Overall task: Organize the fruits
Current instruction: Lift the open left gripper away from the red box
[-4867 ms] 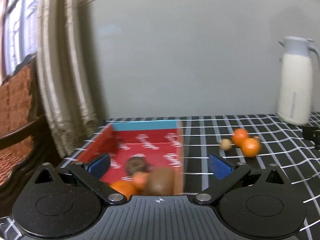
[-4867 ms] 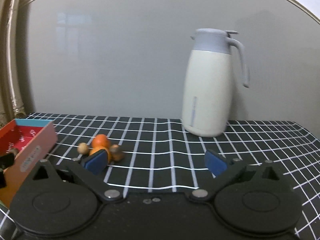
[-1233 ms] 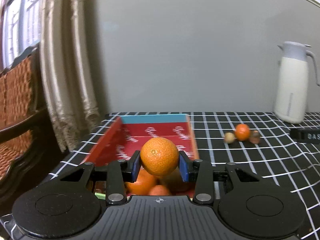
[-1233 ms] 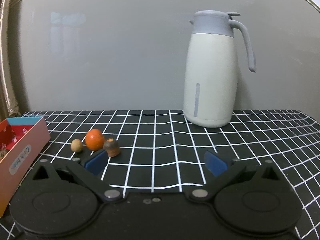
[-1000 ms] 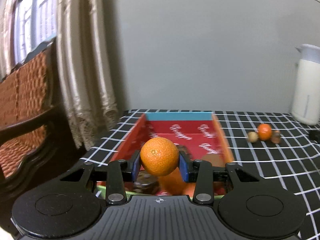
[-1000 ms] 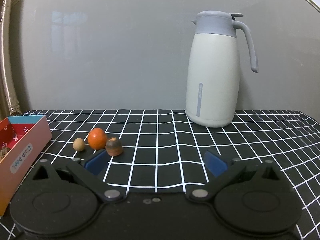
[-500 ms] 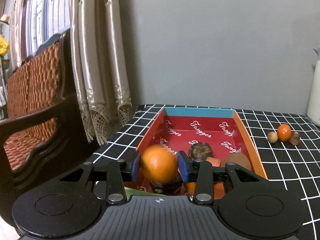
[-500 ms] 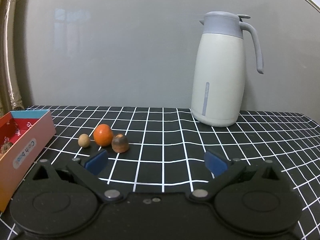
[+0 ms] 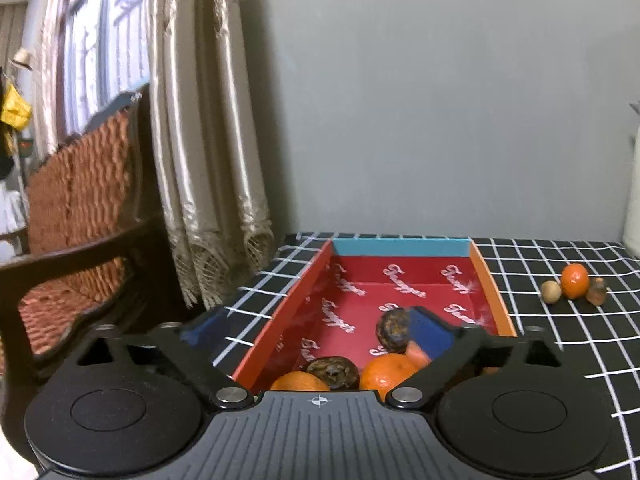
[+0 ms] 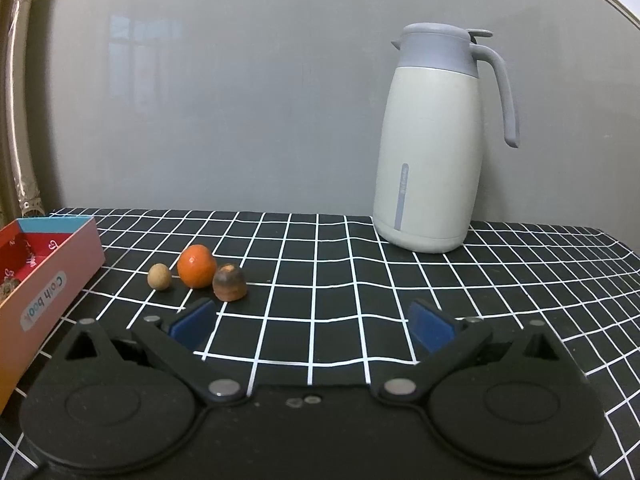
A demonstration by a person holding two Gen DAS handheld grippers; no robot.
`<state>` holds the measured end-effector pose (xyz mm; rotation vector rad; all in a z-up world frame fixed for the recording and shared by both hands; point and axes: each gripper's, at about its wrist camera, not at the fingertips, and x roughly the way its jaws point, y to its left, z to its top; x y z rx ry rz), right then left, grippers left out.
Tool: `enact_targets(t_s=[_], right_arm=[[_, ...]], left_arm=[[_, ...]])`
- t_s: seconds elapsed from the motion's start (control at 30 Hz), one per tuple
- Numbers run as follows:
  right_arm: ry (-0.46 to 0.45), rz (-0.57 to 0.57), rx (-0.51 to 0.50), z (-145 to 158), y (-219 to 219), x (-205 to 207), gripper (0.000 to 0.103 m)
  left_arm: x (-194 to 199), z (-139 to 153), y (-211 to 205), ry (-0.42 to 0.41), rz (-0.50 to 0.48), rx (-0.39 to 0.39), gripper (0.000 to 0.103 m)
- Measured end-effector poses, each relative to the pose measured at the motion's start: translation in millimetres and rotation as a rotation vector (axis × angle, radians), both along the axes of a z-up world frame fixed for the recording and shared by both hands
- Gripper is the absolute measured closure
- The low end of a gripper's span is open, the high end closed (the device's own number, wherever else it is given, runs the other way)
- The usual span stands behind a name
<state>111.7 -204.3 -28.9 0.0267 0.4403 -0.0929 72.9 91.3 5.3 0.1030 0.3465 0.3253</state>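
At the far left of the left wrist view a woven-backed chair (image 9: 76, 216) and pale curtains (image 9: 200, 152) fill the frame beside a window, and a plain grey wall (image 9: 440, 120) runs across the rest. Lower centre, the left gripper (image 9: 312, 330) hangs over the near end of the red box (image 9: 292, 320) with its jaws spread wide and nothing between them; inside the box lie two oranges (image 9: 386, 372), two dark wrinkled fruits (image 9: 394, 330) and more partly hidden behind the gripper body. At the right of that frame three loose fruits sit on the black white-gridded tablecloth (image 9: 560, 340). In the right wrist view the box edge shows at the left, then, just beside one another and well apart from the box, a small tan round fruit (image 10: 159, 276), an orange (image 10: 197, 266) and a dark brown fruit (image 10: 229, 282). The right gripper (image 10: 312, 322) hovers low over the cloth, jaws spread and empty, with the brown fruit just beyond its left pad. A cream thermos jug (image 10: 432, 152) stands upper right against the wall. I judge the sorting partly done: the next move calls for closing on one of these three small, rollable fruits squarely, then carrying it left into the box.
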Motion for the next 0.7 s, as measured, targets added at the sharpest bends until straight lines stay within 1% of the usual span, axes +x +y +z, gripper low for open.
enact_targets(t_s=[0.03,0.17,0.3,0.43,0.53,0.63,0.7], right_arm=[[0.001,0.002,0.001,0,0,0,0.000],[0.010,0.014,0.018,-1,0,2,0.000],[0.017,0.023,0.020,-2,1,2,0.000],[0.017,0.031,0.028,0,-1,3,0.000],[0.020,0.043,0.023,-1,1,5,0.000],[0.071,0.057,0.026,-8,3,13,0.000],[0.098,0.067,0.039,-13,3,18,0.000]], left_arm=[[0,-1,-1,-0.005,0.012,0.002,0.000],[3,-1,-2,-0.007,0.028,-0.050,0.000],[1,0,-4,-0.028,0.034,-0.065,0.000],[0,1,-2,-0.017,0.046,-0.039,0.000],[-3,3,0,-0.023,0.072,-0.056,0.000],[-1,9,-1,-0.031,0.087,-0.051,0.000],[2,13,-5,-0.046,0.091,-0.031,0.000]])
